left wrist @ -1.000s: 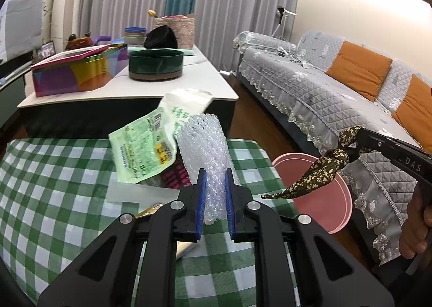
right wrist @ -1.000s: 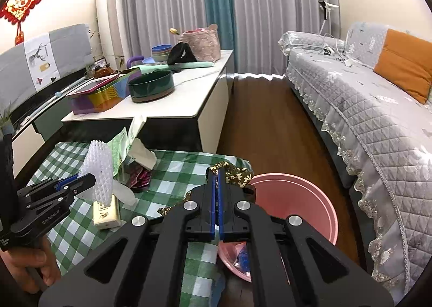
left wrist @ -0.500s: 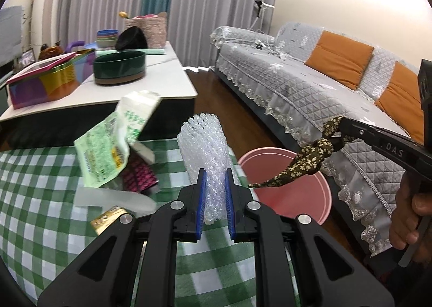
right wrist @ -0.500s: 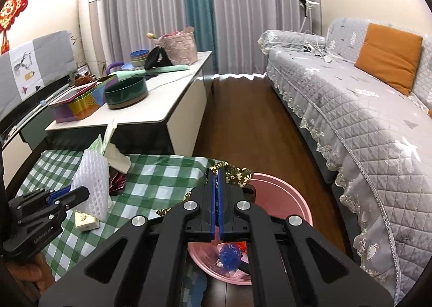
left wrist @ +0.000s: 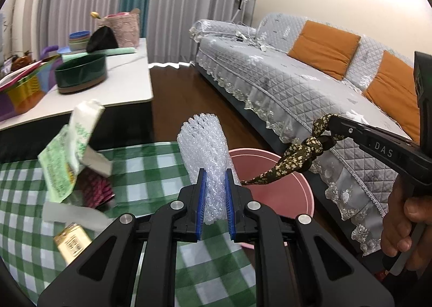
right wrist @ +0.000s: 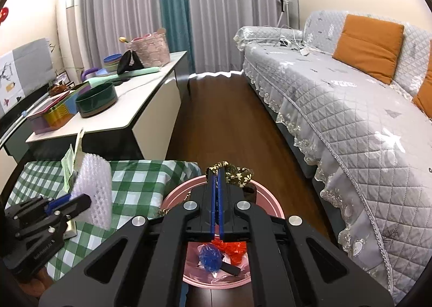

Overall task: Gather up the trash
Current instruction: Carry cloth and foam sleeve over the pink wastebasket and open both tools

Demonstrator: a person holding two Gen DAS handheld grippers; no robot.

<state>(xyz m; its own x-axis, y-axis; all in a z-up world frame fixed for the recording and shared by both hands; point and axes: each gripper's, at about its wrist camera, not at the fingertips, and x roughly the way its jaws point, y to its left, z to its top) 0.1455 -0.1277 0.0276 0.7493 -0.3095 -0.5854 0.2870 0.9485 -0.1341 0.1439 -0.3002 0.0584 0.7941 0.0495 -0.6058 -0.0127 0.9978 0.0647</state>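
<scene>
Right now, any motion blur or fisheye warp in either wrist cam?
Left wrist view: the green packet and white box on the checked cloth are smeared, while the bubble wrap in the left claw stays crisp. Right wrist view: mostly sharp, and the pink bin reads clearly. Both views: curtains and sofa bow outward, corners vignetted black.

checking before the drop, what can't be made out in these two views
- Right wrist view: much of the pink bin and its contents sits behind the right hand-held gripper, which also covers most of the floral fabric strip.
- Left wrist view: the bin floor is hidden by its rim and the bubble wrap in the left hand-held gripper.
- Left wrist view: print on the green packet is blurred.
</scene>
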